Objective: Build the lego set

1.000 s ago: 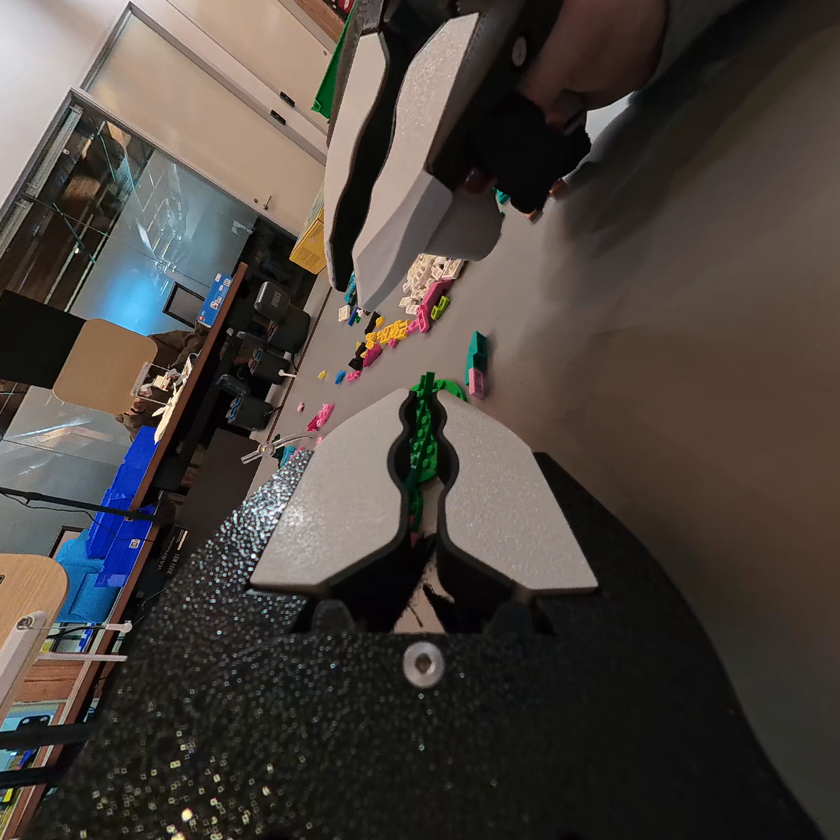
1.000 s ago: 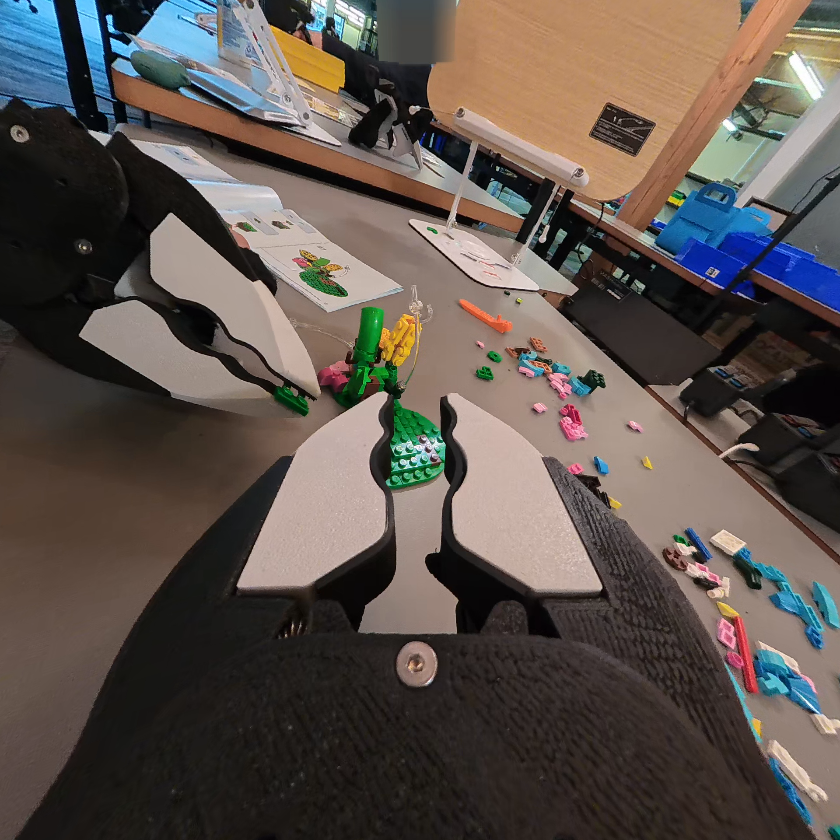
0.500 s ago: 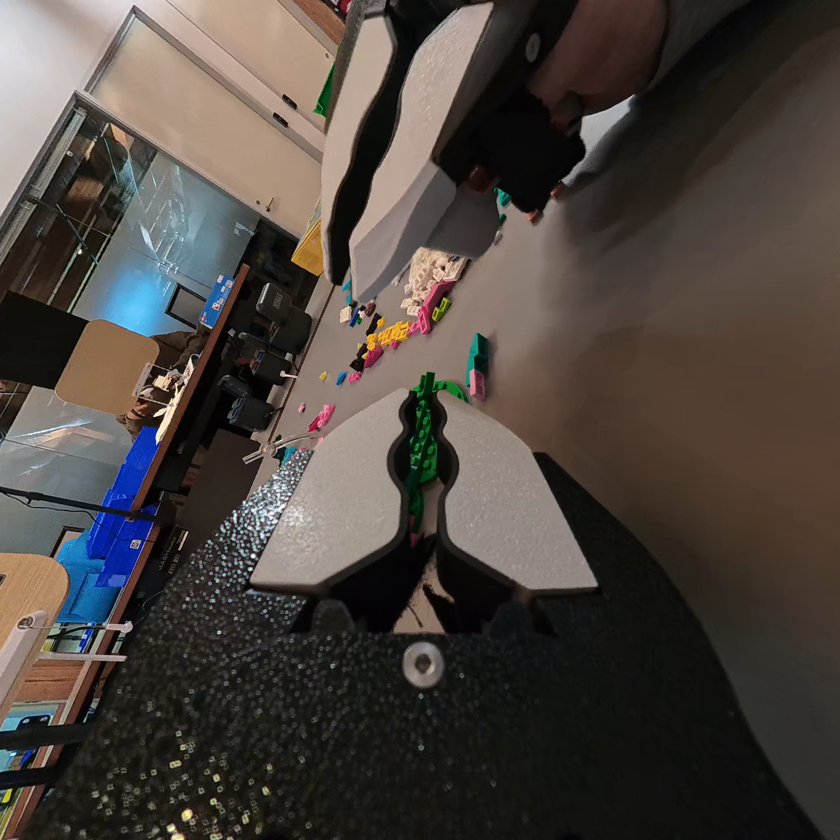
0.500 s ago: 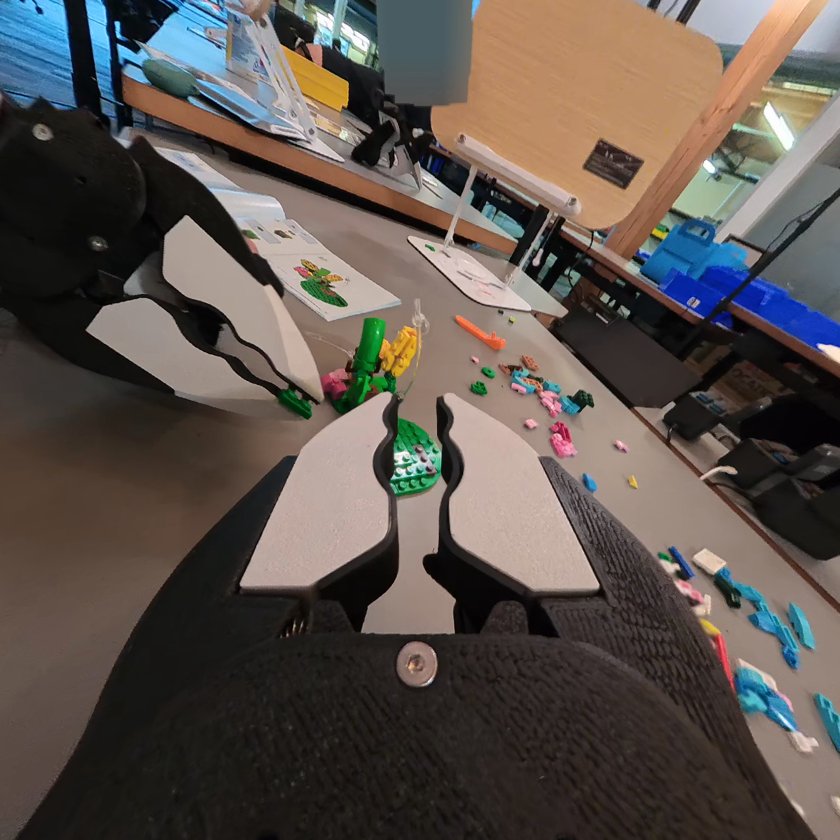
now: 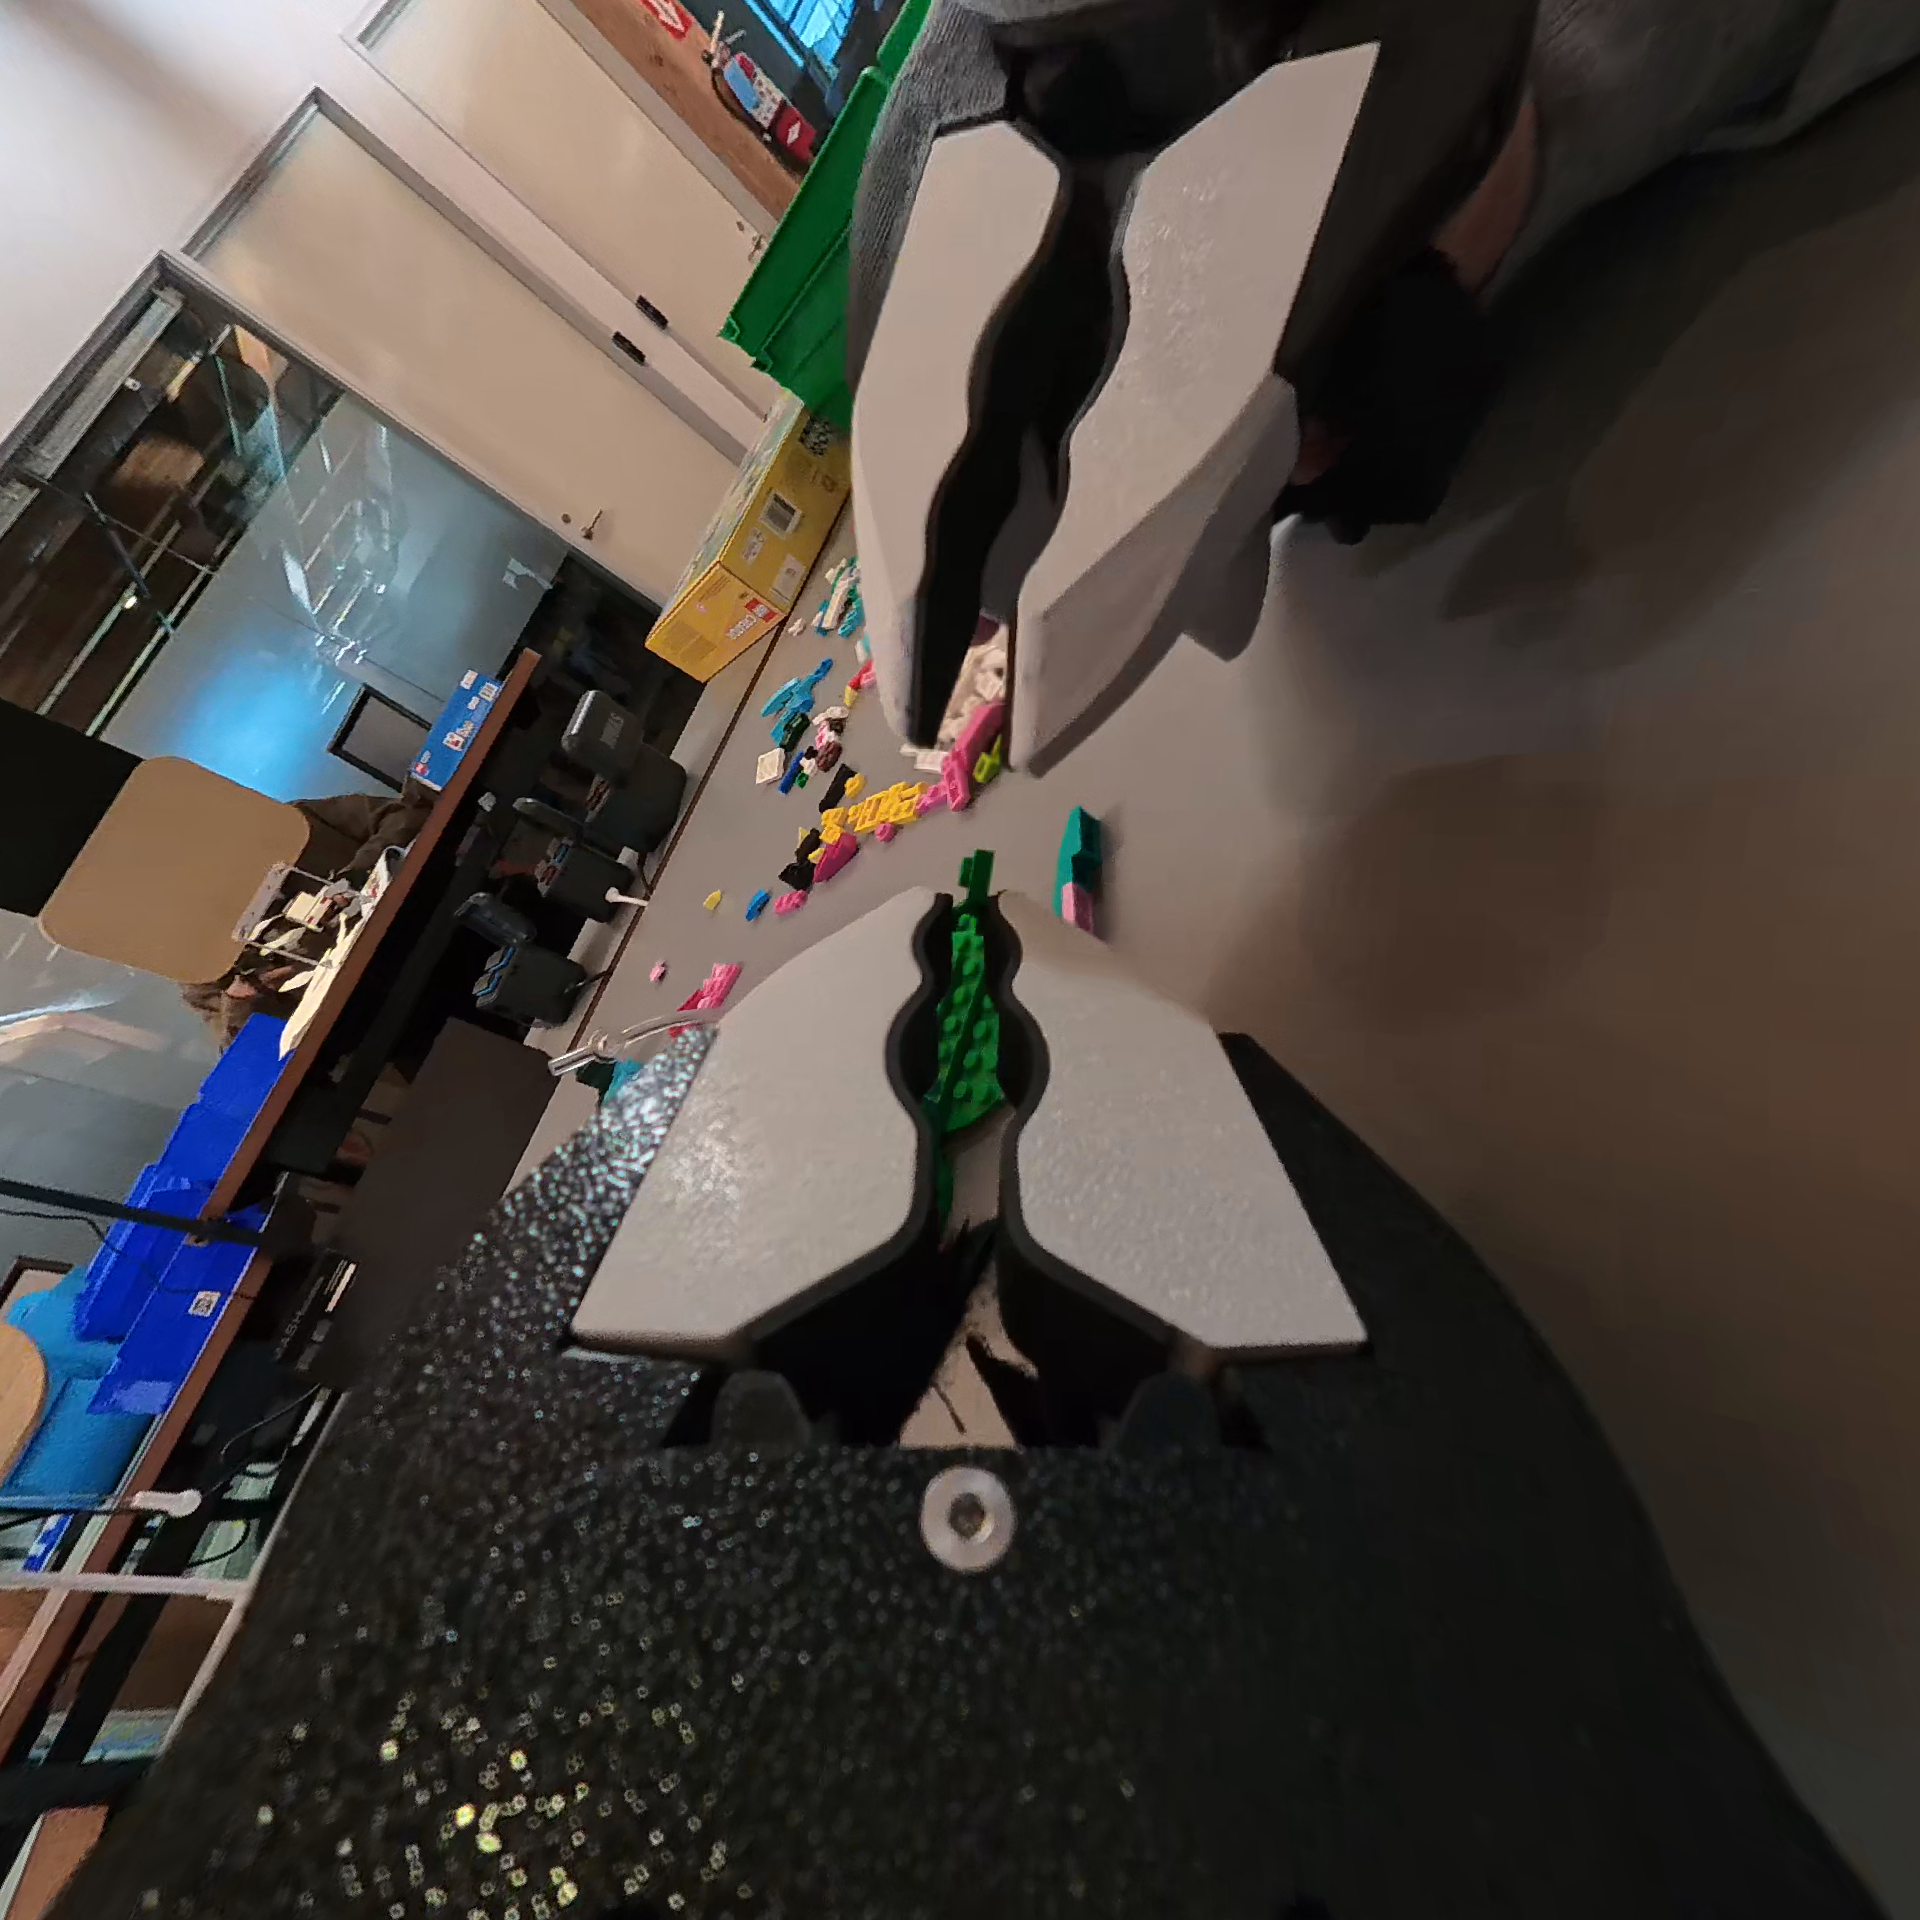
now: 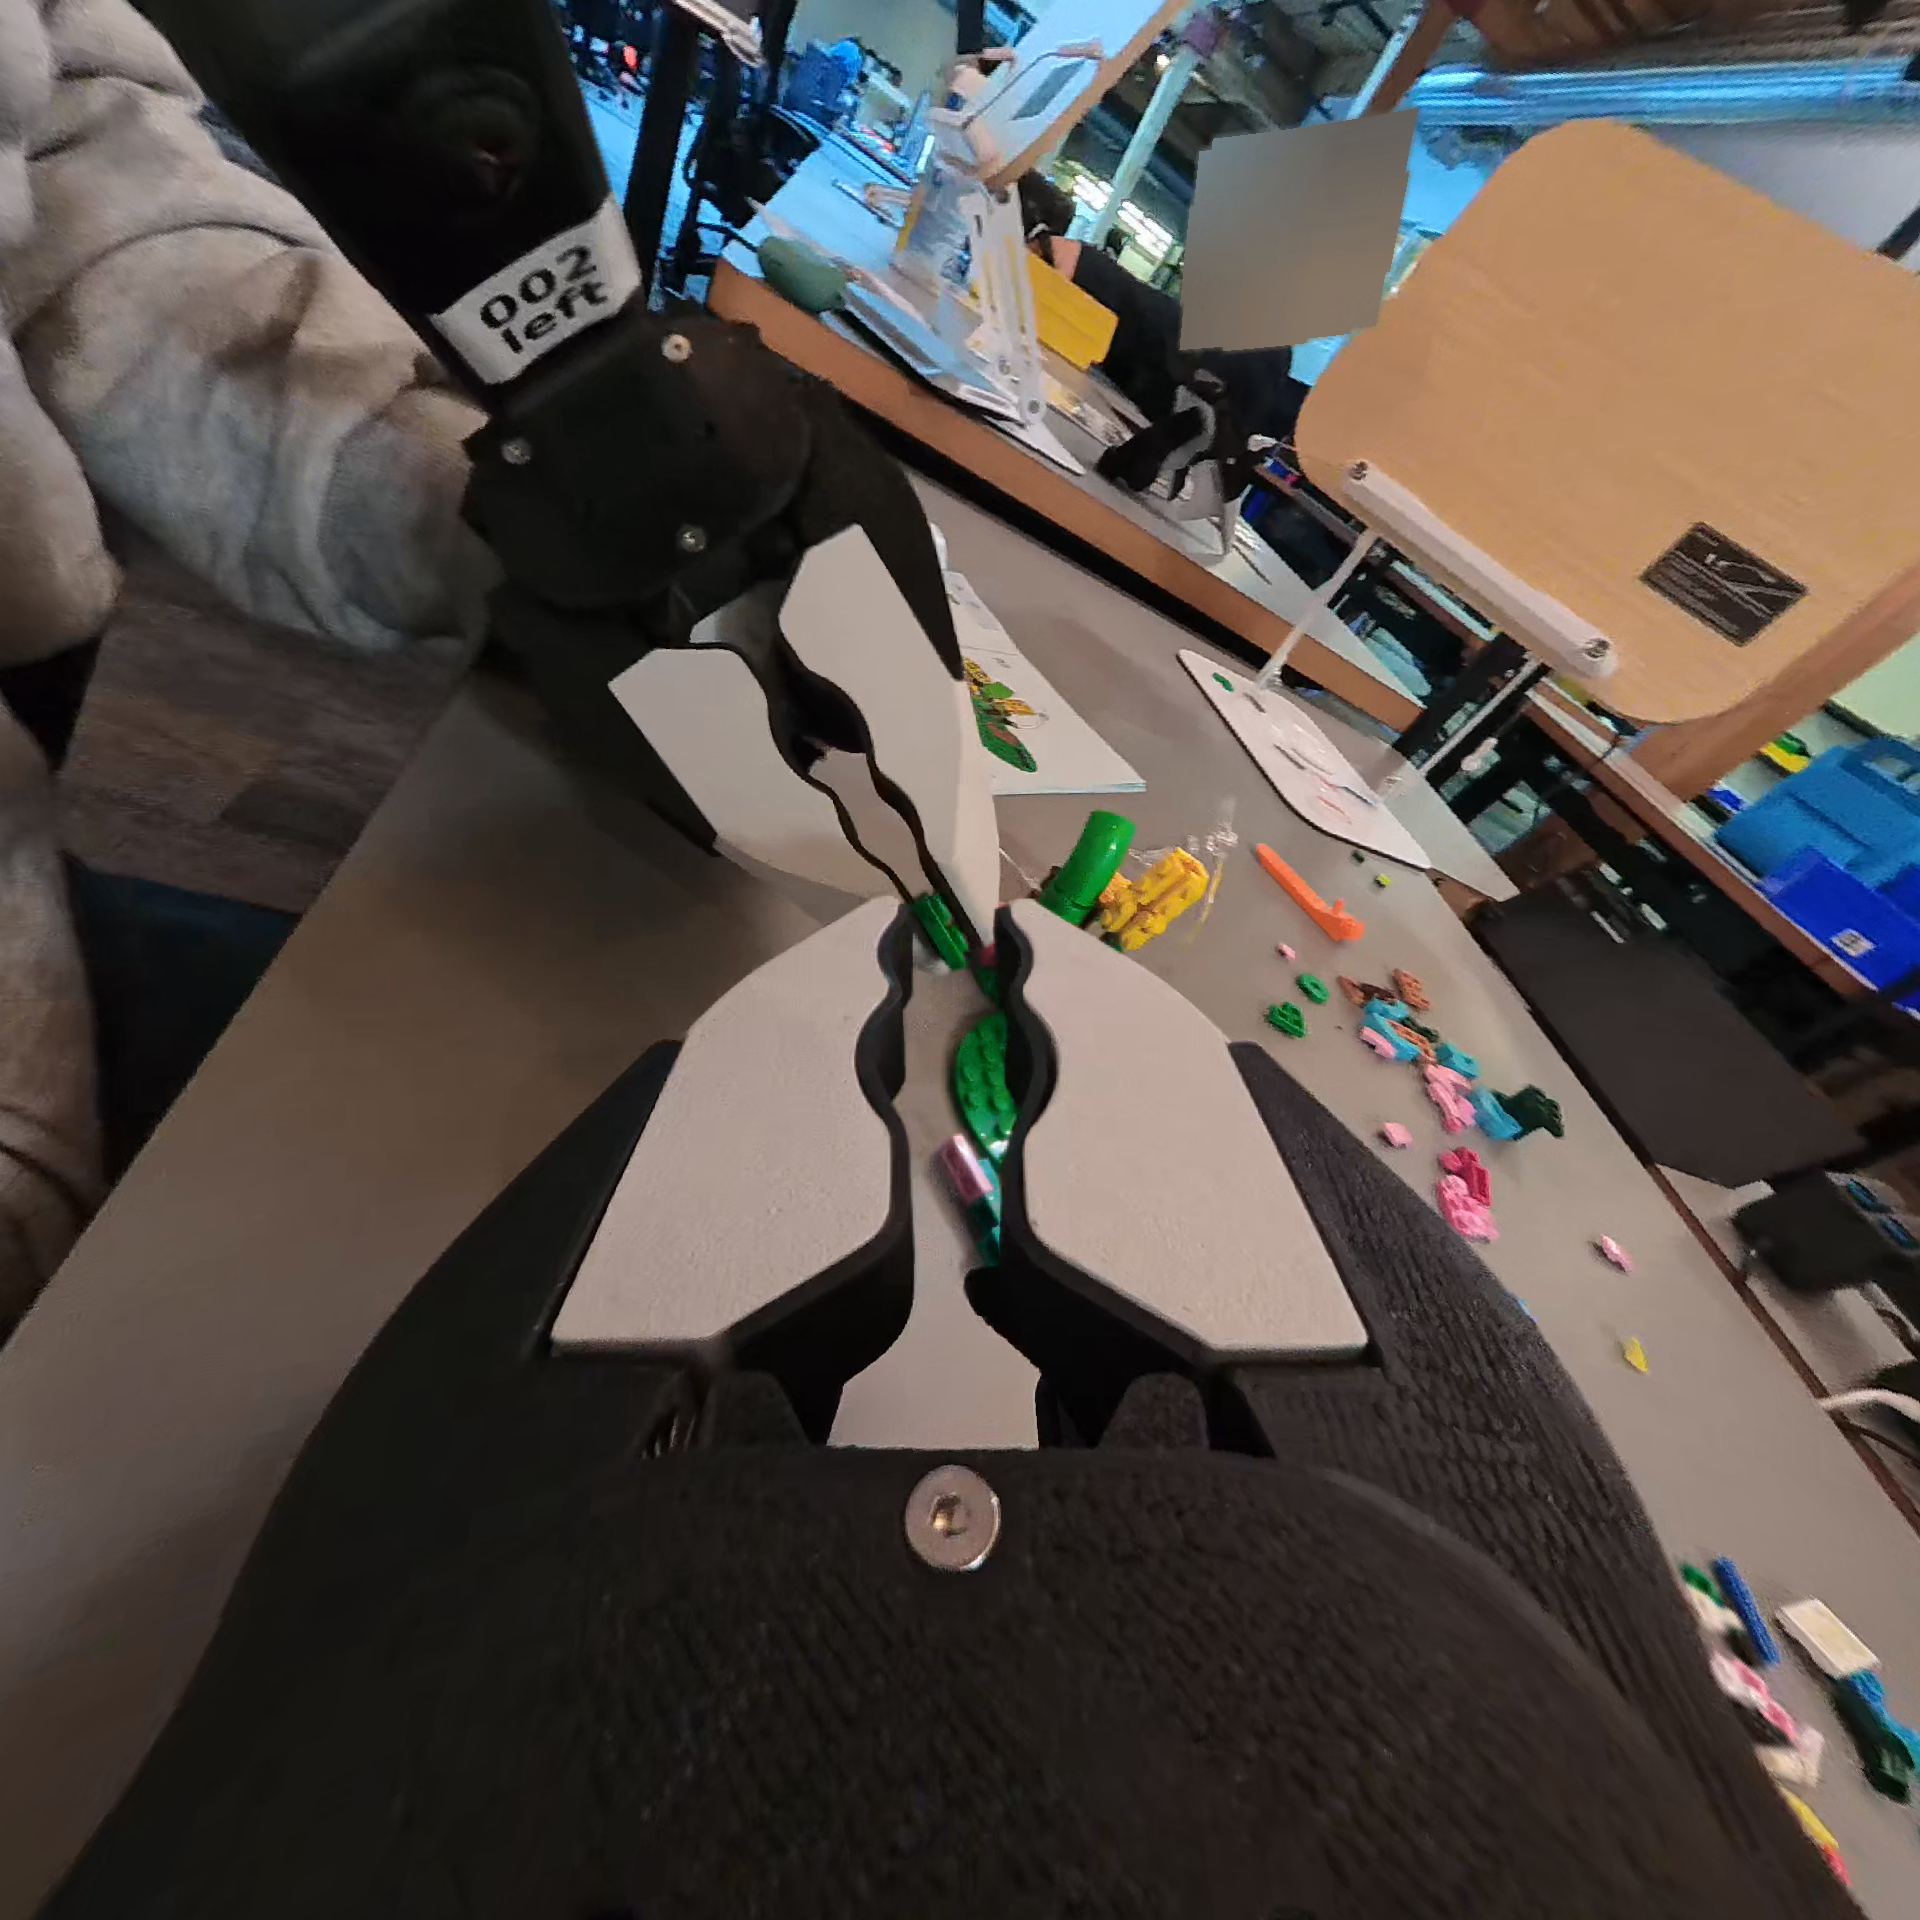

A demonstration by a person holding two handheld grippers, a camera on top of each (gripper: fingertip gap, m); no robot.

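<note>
Left gripper (image 5: 968, 902): fingers narrow, clamped on a green studded plastic brick plate (image 5: 971, 1023). Plate sits edge-on in the slot, long axis along the fingers, tip poking out past the fingertips toward the loose bricks.

Right gripper (image 6: 951, 914): fingers narrow but not closed; nothing clearly pinched. A round green studded plate (image 6: 982, 1075) and a pink-and-teal brick stack (image 6: 971, 1179) lie on the grey worktop (image 6: 416, 1091) behind the slot. Whether the pads touch either, cannot tell.

Left fingers' tips (image 6: 940, 920), with the small green piece, sit just beside the right fingertips.

Surroundings: green-and-yellow brick model (image 6: 1127, 883) just beyond, an orange plastic brick separator (image 6: 1309, 904) and scattered pink, teal and green bricks (image 6: 1444, 1081) toward the worktop's right edge, open instruction booklet (image 6: 1039, 738) farther back. Near-left worktop is bare up to its edge.
</note>
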